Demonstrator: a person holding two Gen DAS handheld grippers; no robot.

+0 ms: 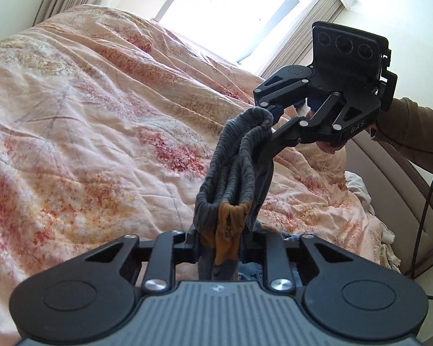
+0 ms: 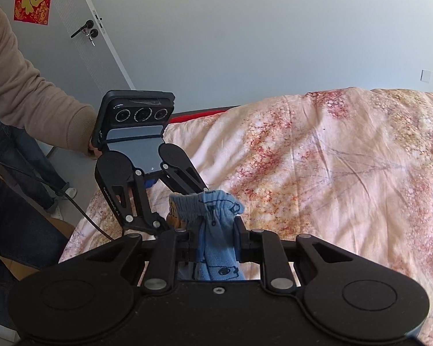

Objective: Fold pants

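With both grippers clamped on the waistband of the pants (image 1: pixel 239 155), which hung in the air above the bed (image 1: pixel 86 115), I judged that the step called for lifting evenly, keeping the band taut between the left gripper (image 1: pixel 218 239) and the right gripper (image 2: pixel 216 239) so the legs dropped straight. The left wrist view showed the gathered band running grey and shadowed between the two grips, against a bright window (image 1: pixel 245 8); the right view showed the cloth as light blue and printed, and a door (image 2: pixel 80 37).

Small blue pants (image 2: pixel 216 216) with an elastic waistband (image 1: pixel 239 155) – lifted off the bed, bunched, stretched between both grippers.
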